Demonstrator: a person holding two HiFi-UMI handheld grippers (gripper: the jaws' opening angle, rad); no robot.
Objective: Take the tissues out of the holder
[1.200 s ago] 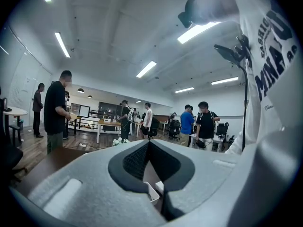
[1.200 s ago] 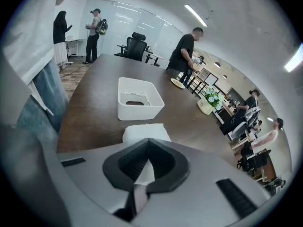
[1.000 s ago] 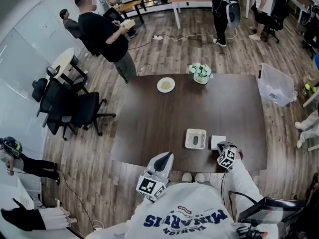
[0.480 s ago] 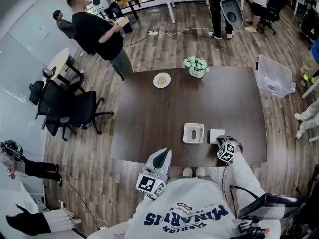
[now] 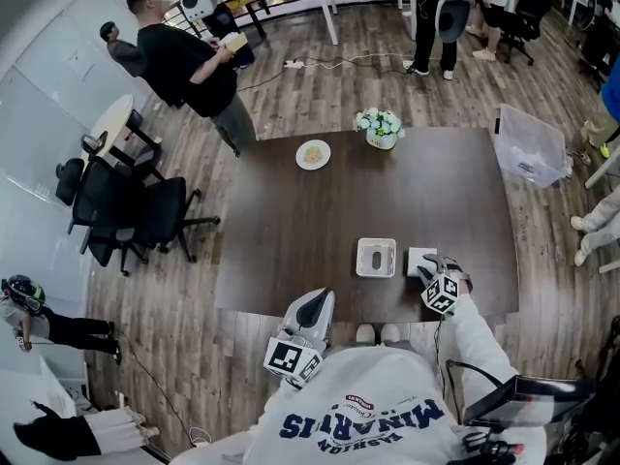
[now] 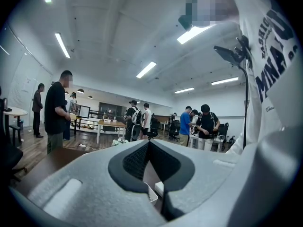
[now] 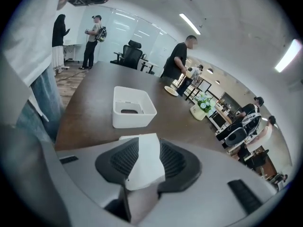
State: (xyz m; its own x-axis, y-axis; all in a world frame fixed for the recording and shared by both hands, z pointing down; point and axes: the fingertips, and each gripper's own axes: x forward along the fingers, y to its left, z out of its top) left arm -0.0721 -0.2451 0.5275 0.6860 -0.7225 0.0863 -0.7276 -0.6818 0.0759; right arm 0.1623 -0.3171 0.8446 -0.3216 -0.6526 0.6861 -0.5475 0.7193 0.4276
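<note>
The dark table (image 5: pixel 291 211) carries a white holder (image 5: pixel 376 258) close to its near edge. Just right of the holder lie the tissues (image 5: pixel 418 258), flat on the tabletop. The right gripper (image 5: pixel 427 272) sits over them, jaws opening, a tissue loose between them. Nearer than the holder, off the table, the left gripper (image 5: pixel 315 310) is clenched, empty.

We see a dark brown surface (image 5: pixel 291 211) on a wood-plank floor (image 5: pixel 291 95). Near its far edge sit a white plate of food (image 5: pixel 313 154) and a pot of pale flowers (image 5: pixel 379 127), apart from each other. A clear plastic bin (image 5: pixel 528 158) stands off its right corner, and black office chairs (image 5: pixel 145 216) stand to the left.
</note>
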